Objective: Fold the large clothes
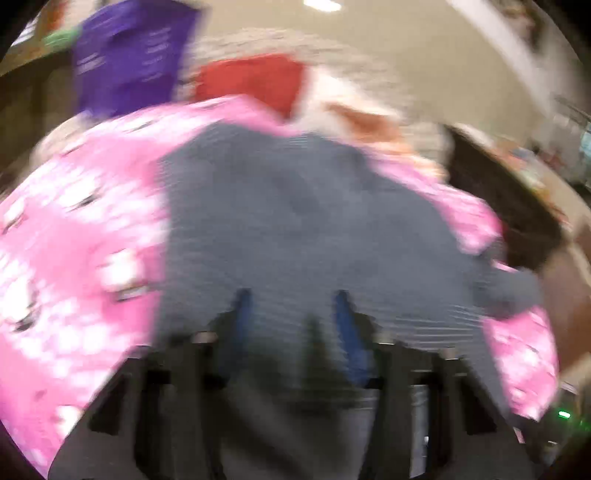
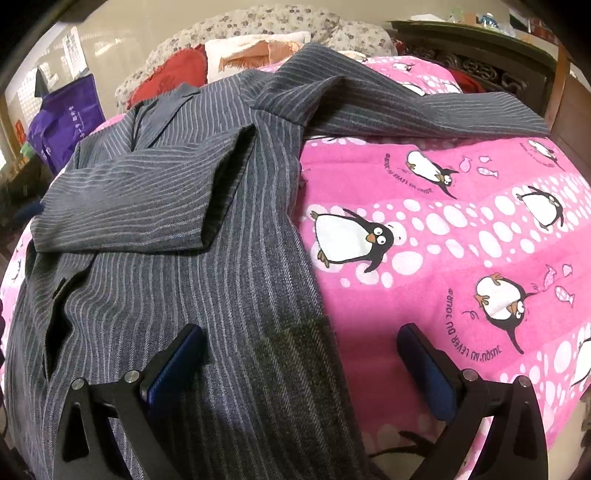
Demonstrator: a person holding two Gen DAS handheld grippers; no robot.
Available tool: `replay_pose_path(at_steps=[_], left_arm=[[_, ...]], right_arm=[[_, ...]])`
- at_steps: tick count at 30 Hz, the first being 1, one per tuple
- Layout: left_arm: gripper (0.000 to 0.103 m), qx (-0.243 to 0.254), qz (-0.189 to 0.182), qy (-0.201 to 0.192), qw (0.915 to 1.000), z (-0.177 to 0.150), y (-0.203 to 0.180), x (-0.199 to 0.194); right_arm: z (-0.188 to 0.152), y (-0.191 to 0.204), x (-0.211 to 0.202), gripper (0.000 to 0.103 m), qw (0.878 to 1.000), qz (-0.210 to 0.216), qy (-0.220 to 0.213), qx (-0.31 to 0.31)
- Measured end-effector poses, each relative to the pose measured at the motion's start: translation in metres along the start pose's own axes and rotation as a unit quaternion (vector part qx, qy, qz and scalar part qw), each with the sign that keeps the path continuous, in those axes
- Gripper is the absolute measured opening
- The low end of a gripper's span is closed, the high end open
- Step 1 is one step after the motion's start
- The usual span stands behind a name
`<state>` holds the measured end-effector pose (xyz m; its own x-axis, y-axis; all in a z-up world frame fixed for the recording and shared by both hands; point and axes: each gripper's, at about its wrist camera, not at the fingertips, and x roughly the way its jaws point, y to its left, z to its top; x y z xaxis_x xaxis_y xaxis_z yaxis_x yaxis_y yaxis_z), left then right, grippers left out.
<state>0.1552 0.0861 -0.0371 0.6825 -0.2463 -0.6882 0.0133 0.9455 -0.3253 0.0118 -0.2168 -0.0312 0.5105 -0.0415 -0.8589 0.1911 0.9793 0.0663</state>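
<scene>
Your right gripper (image 2: 299, 354) hangs over the lower part of the grey pinstriped jacket (image 2: 177, 229), fingers spread wide: the left finger (image 2: 173, 365) sits over the cloth, the right finger (image 2: 428, 365) over the pink penguin bedspread (image 2: 461, 229), and the jacket's edge with its pocket flap (image 2: 295, 339) runs between them. Neither pad presses on anything.

The jacket lies spread on the bed, collar toward the far end. One sleeve (image 2: 129, 206) is folded across its front; the other sleeve (image 2: 424, 114) stretches out to the right over the bedspread.

At the head of the bed there is a red cushion (image 2: 177, 77), a white and orange cloth (image 2: 255, 51) and a flowered pillow (image 2: 266, 22). A purple bag (image 2: 66, 118) stands off the left side.

Your left wrist view is heavily motion-blurred. The left gripper (image 1: 291, 310) shows its blue pads standing narrowly apart above the grey jacket (image 1: 295, 206), with grey cloth visible in the gap. Whether the pads grip that cloth you cannot tell through the blur. The pink bedspread (image 1: 74, 240) flanks the jacket on both sides.
</scene>
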Motion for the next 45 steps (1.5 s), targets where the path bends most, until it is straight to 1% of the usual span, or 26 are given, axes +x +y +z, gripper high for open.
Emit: replay_pose_path(at_steps=[1,2,5,6,7,9,10,12,15,17,19,20,21,22,23,24,25,26,28,31,33,35,36,37,40,45], left_arm=[[0.017,-0.017,0.011,0.023,0.9995,-0.004,0.014,0.010],[0.017,-0.022,0.010,0.041,0.9988,-0.008,0.020,0.019],[0.016,0.004,0.007,0.023,0.9997,-0.017,0.017,0.014],[0.017,0.003,-0.004,0.023,0.9997,-0.019,0.014,0.012],[0.020,-0.002,-0.017,0.021,0.9996,-0.019,0.013,0.008],[0.025,0.011,-0.022,0.008,0.9997,-0.026,0.007,-0.001],[0.034,0.017,-0.025,-0.001,0.9995,-0.030,0.008,-0.006],[0.045,0.027,-0.025,-0.015,0.9992,-0.037,0.016,-0.011],[0.047,0.007,-0.034,0.006,0.9994,-0.040,0.027,-0.001],[0.047,-0.005,-0.042,0.010,0.9990,-0.038,0.032,0.002],[0.047,-0.009,-0.046,0.011,0.9988,-0.038,0.033,0.002],[0.047,-0.009,-0.046,0.011,0.9988,-0.039,0.033,0.003],[0.047,-0.009,-0.044,0.012,0.9989,-0.039,0.032,0.003],[0.047,-0.008,-0.042,0.012,0.9990,-0.039,0.032,0.003],[0.048,-0.007,-0.040,0.012,0.9991,-0.040,0.032,0.003],[0.048,-0.007,-0.039,0.012,0.9991,-0.042,0.031,0.003],[0.048,-0.008,-0.039,0.012,0.9991,-0.042,0.031,0.004],[0.048,-0.010,-0.038,0.012,0.9991,-0.041,0.032,0.004],[0.048,-0.012,-0.038,0.013,0.9991,-0.041,0.032,0.005],[0.048,-0.012,-0.036,0.014,0.9992,-0.040,0.032,0.006],[0.048,-0.011,-0.034,0.015,0.9992,-0.040,0.032,0.007],[0.048,-0.010,-0.032,0.015,0.9993,-0.040,0.031,0.007],[0.048,-0.010,-0.032,0.016,0.9993,-0.039,0.031,0.007],[0.048,-0.010,-0.031,0.016,0.9993,-0.040,0.031,0.007],[0.048,-0.010,-0.032,0.016,0.9993,-0.039,0.031,0.008],[0.048,-0.017,-0.041,0.015,0.9989,-0.038,0.033,0.007]], right_arm=[[0.002,0.000,0.001,0.103,1.000,-0.001,0.005,-0.002],[0.004,0.000,0.002,0.103,1.000,0.000,0.010,-0.002],[0.010,-0.001,0.000,0.103,1.000,0.004,0.030,-0.005],[0.011,-0.002,-0.004,0.102,1.000,0.001,0.030,-0.006],[0.013,-0.003,-0.015,0.101,1.000,-0.006,0.012,-0.002],[0.021,-0.008,-0.038,0.101,1.000,-0.004,-0.028,-0.005],[0.026,-0.012,-0.047,0.101,0.999,-0.009,-0.047,-0.011],[0.042,-0.026,-0.063,0.101,0.996,-0.032,-0.083,-0.022],[0.074,-0.075,-0.073,0.101,0.990,-0.056,-0.132,-0.006],[0.099,-0.130,-0.068,0.097,0.984,-0.069,-0.157,0.048],[0.124,-0.183,-0.060,0.082,0.978,-0.075,-0.169,0.099],[0.133,-0.204,-0.054,0.078,0.977,-0.067,-0.166,0.119],[0.144,-0.225,-0.047,0.071,0.976,-0.050,-0.161,0.140],[0.154,-0.250,-0.038,0.069,0.973,-0.026,-0.154,0.172],[0.160,-0.266,-0.029,0.069,0.970,-0.016,-0.148,0.193],[0.165,-0.281,-0.022,0.064,0.966,-0.024,-0.146,0.211],[0.168,-0.296,-0.017,0.063,0.960,-0.034,-0.150,0.232],[0.170,-0.310,-0.009,0.063,0.955,-0.024,-0.151,0.254],[0.169,-0.334,0.012,0.063,0.944,-0.001,-0.131,0.302],[0.176,-0.348,0.020,0.063,0.932,0.014,-0.167,0.321],[0.180,-0.351,0.021,0.061,0.928,0.026,-0.181,0.324],[0.184,-0.350,0.023,0.031,0.927,0.069,-0.178,0.323],[0.189,-0.347,0.021,0.012,0.931,0.069,-0.171,0.316],[0.194,-0.338,0.010,0.008,0.937,0.053,-0.180,0.294],[0.204,-0.320,-0.041,0.005,0.946,0.044,-0.217,0.239],[0.198,-0.297,-0.135,0.005,0.940,0.002,-0.280,0.195]])
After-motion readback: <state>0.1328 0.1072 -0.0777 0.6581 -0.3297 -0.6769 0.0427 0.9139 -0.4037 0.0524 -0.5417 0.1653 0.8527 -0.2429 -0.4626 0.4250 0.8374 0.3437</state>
